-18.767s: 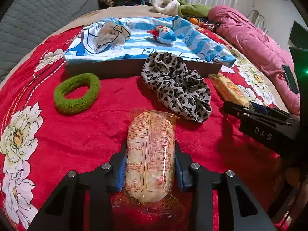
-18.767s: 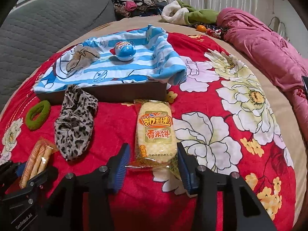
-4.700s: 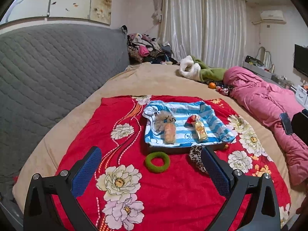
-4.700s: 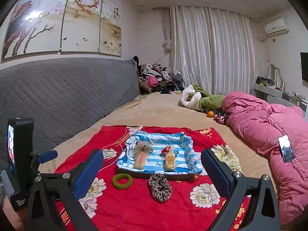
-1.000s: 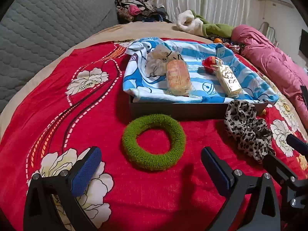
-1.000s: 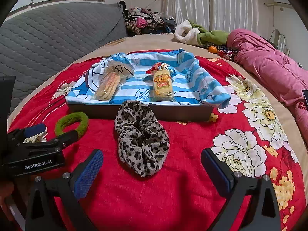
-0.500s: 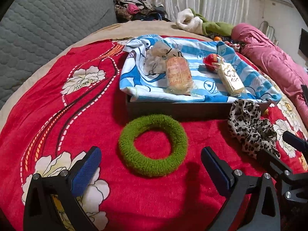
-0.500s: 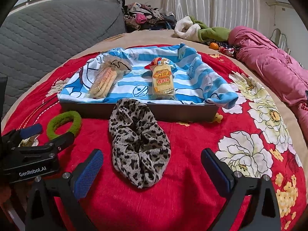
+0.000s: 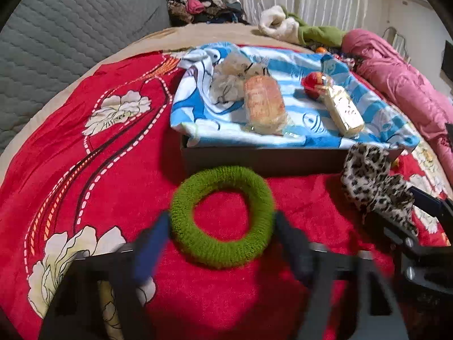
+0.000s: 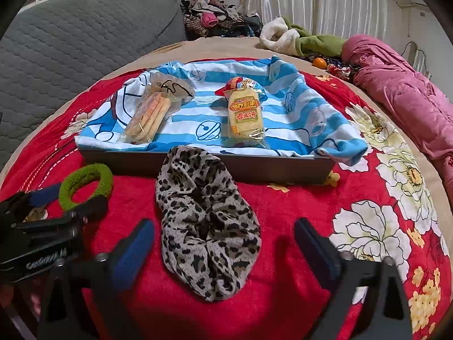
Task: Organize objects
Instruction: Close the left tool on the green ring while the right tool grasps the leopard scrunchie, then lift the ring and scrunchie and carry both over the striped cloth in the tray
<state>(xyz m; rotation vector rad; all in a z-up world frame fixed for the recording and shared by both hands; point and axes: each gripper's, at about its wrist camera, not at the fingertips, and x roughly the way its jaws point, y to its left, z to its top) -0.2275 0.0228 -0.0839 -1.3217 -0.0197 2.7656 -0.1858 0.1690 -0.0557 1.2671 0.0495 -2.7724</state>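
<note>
A green fuzzy hair ring (image 9: 222, 216) lies flat on the red blanket in front of the tray. My left gripper (image 9: 222, 238) straddles it. Its blurred jaws are closing and the pads have reached the ring's outer sides, but the ring is not squeezed. A leopard-print scrunchie (image 10: 206, 226) lies between the fingers of my right gripper (image 10: 223, 250). Those jaws are closing too, with a gap on both sides. The dark tray (image 10: 254, 167), lined with blue striped cloth, holds two snack packs, a red and blue egg toy and a pale scrunchie.
The red flowered blanket (image 10: 368, 226) covers the bed. A pink quilt (image 10: 402, 85) lies along the right. A grey padded headboard (image 10: 70, 42) stands at the left, with piled clothes behind it. The two grippers sit close side by side, the left gripper (image 10: 42, 226) beside the leopard scrunchie.
Both grippers' jaws have narrowed from fully wide. The left pads have come in to the green ring's sides. The right gripper has edged forward over the leopard scrunchie.
</note>
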